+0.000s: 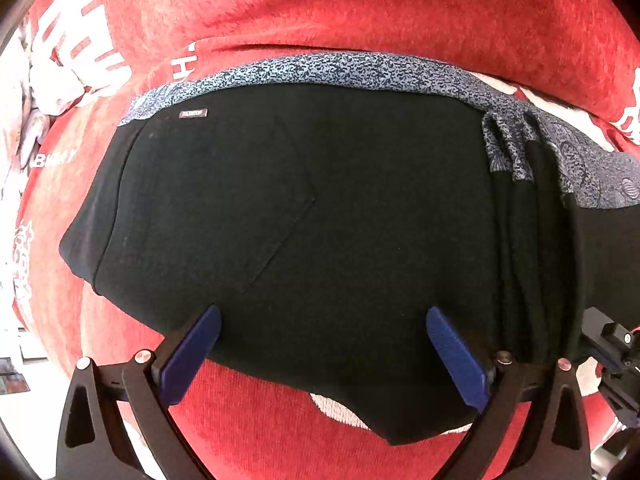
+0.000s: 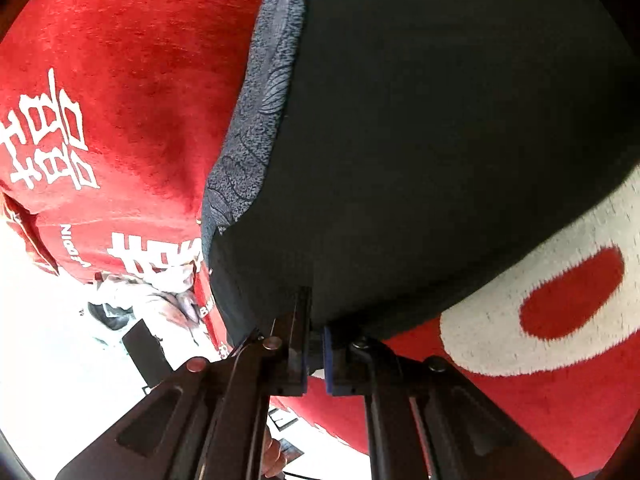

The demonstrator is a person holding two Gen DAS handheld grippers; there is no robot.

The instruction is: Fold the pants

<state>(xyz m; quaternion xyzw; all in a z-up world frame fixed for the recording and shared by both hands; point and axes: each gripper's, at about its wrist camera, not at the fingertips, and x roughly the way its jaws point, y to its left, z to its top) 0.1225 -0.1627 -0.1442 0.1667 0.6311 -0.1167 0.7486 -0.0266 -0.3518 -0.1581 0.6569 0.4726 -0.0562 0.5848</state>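
Looking down the left wrist view, I had the black pants (image 1: 304, 216) lying folded on the red blanket (image 1: 360, 4), their patterned blue lining (image 1: 340, 68) showing along the far edge and a stack of bunched layers (image 1: 532, 248) at the right. My left tongs (image 1: 323, 354) stood wide apart, the blue fingers (image 1: 192, 356) hovering over the near hem with nothing between them. I judged the risk here to be a shallow bite: closing that near the edge could catch only the top layer and peel the fold open. The right tongs' frame (image 1: 612, 344) showed at the far right, beside the bunched layers.

Through the right wrist view, the right tongs (image 2: 316, 344) were clamped together on the near edge of the pants (image 2: 440, 120), black cloth pinched between the pads. The lining (image 2: 256, 120) ran along the left side, against the blanket (image 2: 120, 60) with its white lettering. I could not tell how many layers were in that pinch. If it held only some, a pull would likely drag them askew and let the rest slide out. With one side gripped and the other loose, lifting could also twist the bundle on the soft, grabby blanket.
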